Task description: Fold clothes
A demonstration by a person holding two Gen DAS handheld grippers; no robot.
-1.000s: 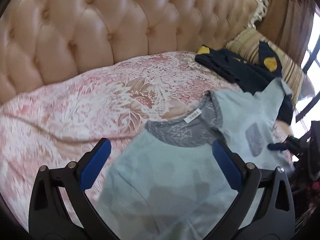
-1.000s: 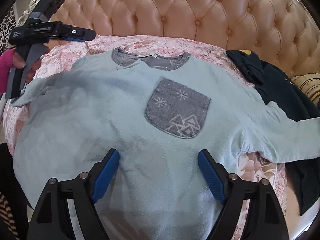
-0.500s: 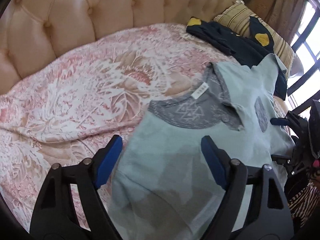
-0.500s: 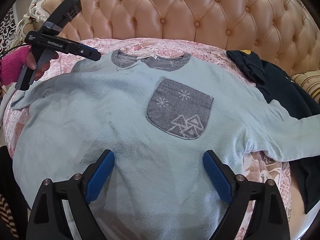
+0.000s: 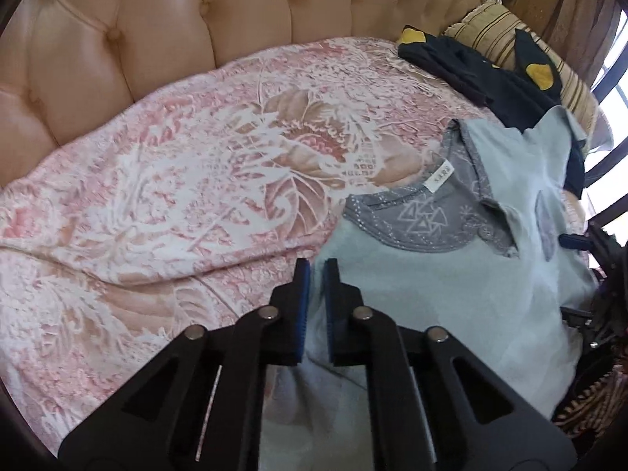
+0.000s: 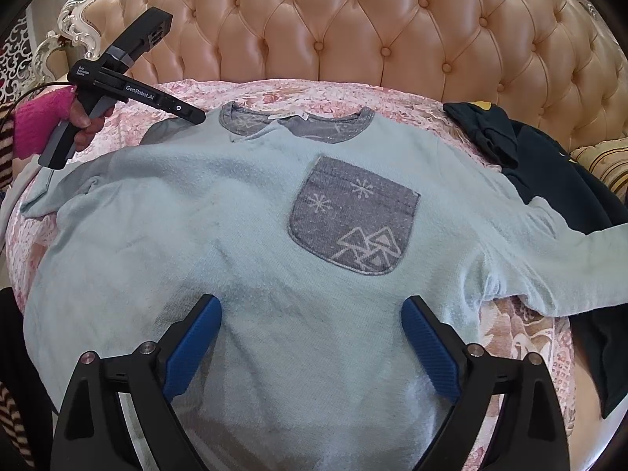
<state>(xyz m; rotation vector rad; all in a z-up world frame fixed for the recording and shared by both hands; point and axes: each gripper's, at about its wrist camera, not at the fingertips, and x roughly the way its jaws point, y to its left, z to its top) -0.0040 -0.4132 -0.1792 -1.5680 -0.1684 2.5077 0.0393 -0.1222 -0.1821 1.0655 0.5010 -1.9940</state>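
Pale blue sweatshirt (image 6: 243, 243) lies face up and spread flat on the bed, over the pink floral bedspread (image 5: 176, 180), collar twd the tufted peach headboard (image 6: 353, 27). Grey neckband (image 6: 314, 129) w/ white label at top, grey patterned chest pocket (image 6: 353, 227) right of centre.

Left gripper (image 5: 316, 274) is down at the shirt's shoulder edge, jaws pinched nearly together, only a thin slit btwn the blue pads. Shirt edge sits right at the tips, but can't tell for sure whether fabric is actually caught in there. From the right wrist view you see that same tool from the side, a hand (image 6: 84, 121) in a pink cuff wrapped round its grip, tip touching the shoulder just left of the collar.

Right gripper (image 6: 310, 314) hangs over the lower body of the shirt, jaws spread wide, nothing btwn them but cloth underneath; blue pads either side of the belly area.

One sleeve stretches off to the right, crossing a dark navy garment (image 6: 549, 165) w/ yellow patches that's heaped by the striped pillow (image 5: 494, 23). Other sleeve trails to the left edge of the bed, a bit rumpled near the armpit.
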